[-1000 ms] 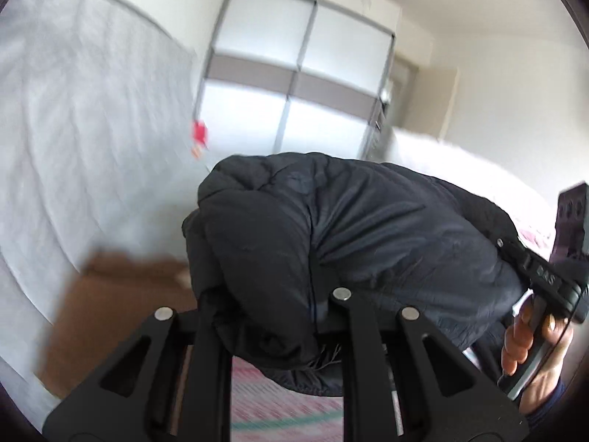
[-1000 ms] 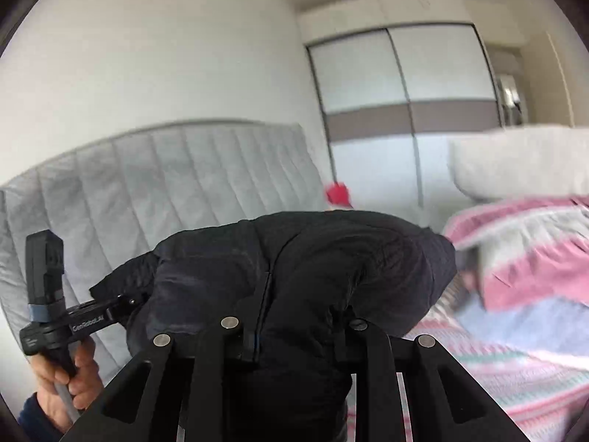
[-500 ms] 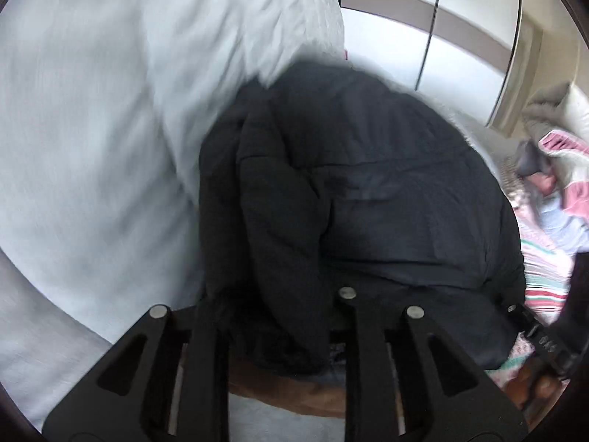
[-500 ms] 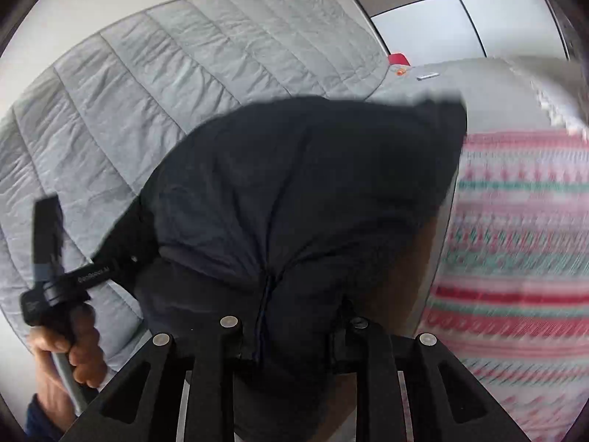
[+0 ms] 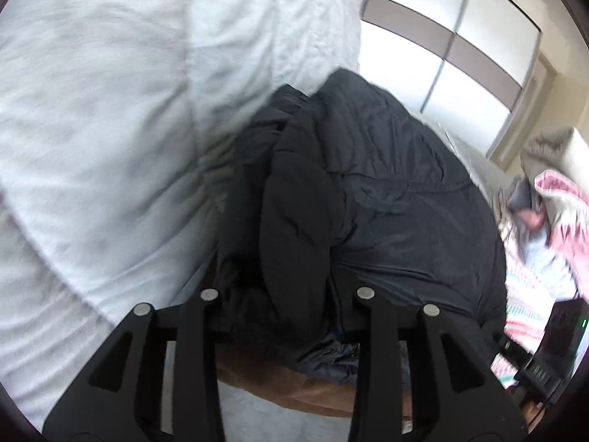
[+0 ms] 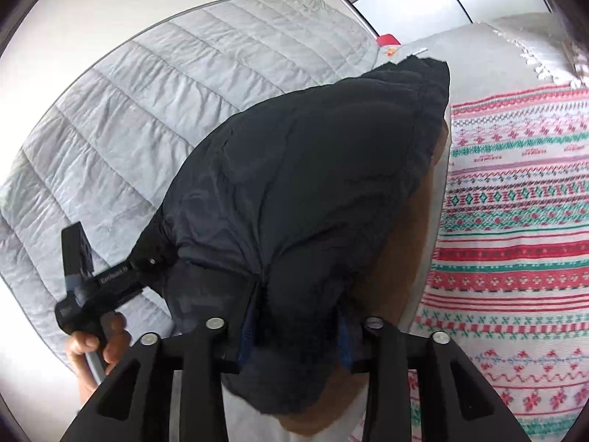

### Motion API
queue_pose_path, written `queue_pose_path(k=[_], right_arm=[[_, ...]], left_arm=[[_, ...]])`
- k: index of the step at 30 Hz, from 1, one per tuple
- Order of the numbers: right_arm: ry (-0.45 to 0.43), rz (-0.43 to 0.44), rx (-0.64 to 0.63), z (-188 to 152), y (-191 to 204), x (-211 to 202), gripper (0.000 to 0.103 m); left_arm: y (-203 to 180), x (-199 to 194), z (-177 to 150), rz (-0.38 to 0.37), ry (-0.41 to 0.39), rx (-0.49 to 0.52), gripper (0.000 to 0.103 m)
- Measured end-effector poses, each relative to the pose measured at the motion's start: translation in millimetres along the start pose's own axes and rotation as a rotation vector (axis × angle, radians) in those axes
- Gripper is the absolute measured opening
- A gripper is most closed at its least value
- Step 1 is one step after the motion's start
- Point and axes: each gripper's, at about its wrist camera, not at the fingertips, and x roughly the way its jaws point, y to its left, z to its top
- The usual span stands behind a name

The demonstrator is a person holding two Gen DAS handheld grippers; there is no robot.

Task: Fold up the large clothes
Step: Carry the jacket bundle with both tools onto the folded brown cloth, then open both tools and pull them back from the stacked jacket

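A large black puffer jacket (image 5: 386,199) hangs folded between both grippers, low over the bed. My left gripper (image 5: 287,294) is shut on one bunched edge of the jacket. My right gripper (image 6: 294,326) is shut on the other edge of the jacket (image 6: 302,184). In the right wrist view the left gripper's body (image 6: 95,287) shows at the jacket's left side, held by a hand. A brown garment (image 5: 302,390) lies under the jacket; it also shows in the right wrist view (image 6: 397,265).
A grey quilted cover (image 6: 154,118) stands upright at the left of the bed. A patterned red, green and white blanket (image 6: 515,221) covers the bed at the right. Pink and grey bedding (image 5: 545,199) is piled far right. White wardrobe doors (image 5: 441,37) stand behind.
Both grippers have swung down with the jacket, from level views of the room toward the bed. The jacket now hangs just over the brown garment.
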Motion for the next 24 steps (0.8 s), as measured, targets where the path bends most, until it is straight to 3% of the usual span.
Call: queue_pose_path(k=[4, 8, 15, 17, 19, 24], right_arm=[[0.012, -0.015, -0.048, -3.7, 12.9, -13.3, 0.052], [0.024, -0.007, -0.08, -18.1, 22.4, -36.1, 0.055], [0.052, -0.025, -0.179, -44.6, 53.6, -85.7, 0.055], [0.058, -0.023, -0.207, -54.5, 62.1, -107.3, 0.055], [0.064, -0.035, -0.233, -63.8, 67.9, -127.0, 0.057], [0.064, -0.041, -0.288, -86.2, 82.9, -179.3, 0.062]], left_arm=[[-8.4, -36.4, -7.4, 0.081, -0.077, -0.015, 0.037], [-20.3, -78.8, -30.1, 0.167, -0.143, -0.009, 0.037], [-39.5, -138.0, -82.3, 0.2, -0.136, 0.034, 0.038], [-48.1, -152.0, -101.7, 0.19, -0.121, 0.024, 0.044], [-56.7, -162.3, -119.6, 0.185, -0.114, 0.019, 0.06], [-79.6, -194.6, -167.2, 0.191, -0.098, 0.042, 0.063]])
